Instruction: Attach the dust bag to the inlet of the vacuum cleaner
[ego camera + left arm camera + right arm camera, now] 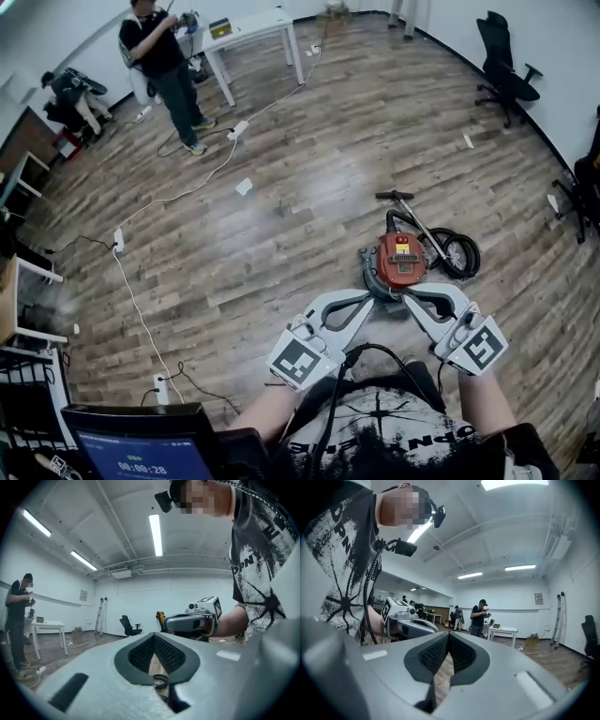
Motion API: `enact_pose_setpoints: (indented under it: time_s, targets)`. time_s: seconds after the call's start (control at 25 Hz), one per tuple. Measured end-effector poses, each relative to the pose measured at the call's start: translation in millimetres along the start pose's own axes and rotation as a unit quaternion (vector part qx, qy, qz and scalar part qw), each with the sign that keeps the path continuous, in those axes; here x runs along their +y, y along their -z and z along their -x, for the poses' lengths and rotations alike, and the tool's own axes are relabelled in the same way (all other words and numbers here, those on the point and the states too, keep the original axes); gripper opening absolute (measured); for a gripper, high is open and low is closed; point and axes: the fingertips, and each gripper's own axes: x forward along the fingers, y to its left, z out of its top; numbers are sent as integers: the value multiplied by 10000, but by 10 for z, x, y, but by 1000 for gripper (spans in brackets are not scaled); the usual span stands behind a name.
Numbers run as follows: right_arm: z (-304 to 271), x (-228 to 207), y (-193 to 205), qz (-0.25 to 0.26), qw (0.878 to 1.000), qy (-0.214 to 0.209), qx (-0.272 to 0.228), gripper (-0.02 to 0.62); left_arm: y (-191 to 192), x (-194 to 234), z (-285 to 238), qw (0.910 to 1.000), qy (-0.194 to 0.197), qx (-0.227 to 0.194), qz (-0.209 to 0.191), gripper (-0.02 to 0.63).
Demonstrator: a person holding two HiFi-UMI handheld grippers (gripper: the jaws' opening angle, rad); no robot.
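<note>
Vacuum cleaner [401, 261] lies on the floor [281, 234], apart from both grippers. Left gripper [367, 296] and right gripper [412, 296] have their jaws closed and empty. No loose dust bag is visible, so it is probably already fitted.

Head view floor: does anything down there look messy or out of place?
Yes. White cables trail loose across the wood-plank floor, and white paper scraps lie scattered on it. The round red vacuum cleaner sits in the open floor with its black hose coiled beside it. Nothing looks spilled or broken.
</note>
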Motion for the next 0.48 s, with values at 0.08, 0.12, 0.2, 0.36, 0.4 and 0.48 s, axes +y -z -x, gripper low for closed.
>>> enact_pose_setpoints:
  time_s: [0.08, 0.12, 0.2, 0.36, 0.4, 0.48]
  targets:
    - [-11, -15, -166, 132, 9995, -93, -273, 5, -113, 36, 25, 9997, -181, -31, -163, 2]
    - [-20, -34, -238, 185, 9989, -164, -401, 5, -175, 69, 28, 9993, -310, -103, -201, 2]
    - [-15, -82, -307, 251, 9979, -329, -493, 5, -327, 135, 23, 9974, -611, -368, -94, 2]
    - [67, -187, -294, 303, 9955, -728, -527, 5, -458, 173, -54, 9925, -1104, -520, 123, 2]
    - [99, -202, -270, 308, 9945, -844, -543, 6, -429, 159, -80, 9911, -1216, -505, 205, 2]
    - [163, -244, -209, 357, 9923, -1054, -549, 5, -313, 115, -127, 9882, -1426, -338, 442, 2]
